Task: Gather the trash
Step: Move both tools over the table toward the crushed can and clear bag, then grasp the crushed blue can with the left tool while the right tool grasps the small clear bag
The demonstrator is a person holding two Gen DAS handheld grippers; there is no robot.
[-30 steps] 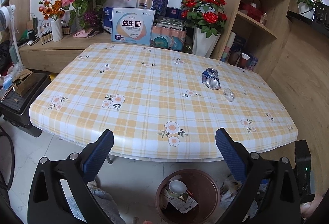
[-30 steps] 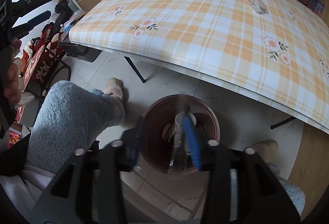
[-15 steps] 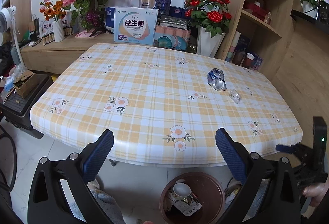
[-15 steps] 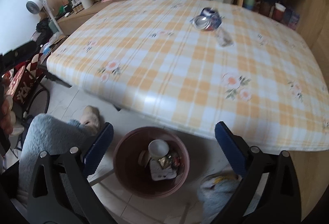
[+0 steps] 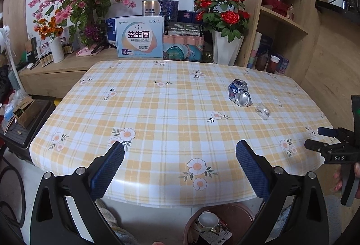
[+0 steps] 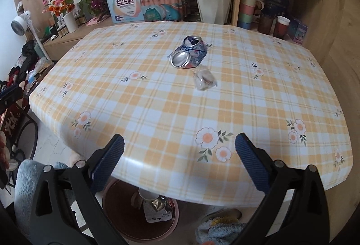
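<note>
Two pieces remain on the table point(image 6: 270, 91): a crushed can point(image 6: 187, 54) and, just beside it, seemingly clear plastic point(image 6: 204, 80). Right gripper point(image 6: 178, 155) and left gripper point(image 5: 180, 156), both spread wide, should straddle one piece squarely before closing.

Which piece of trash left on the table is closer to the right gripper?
The crumpled clear plastic wrapper, not the crushed can just beyond it. The right gripper is open.

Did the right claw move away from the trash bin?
Yes. The right claw rose and swung forward: the bin has dropped to the view's bottom edge, and the table fills the view.
</note>
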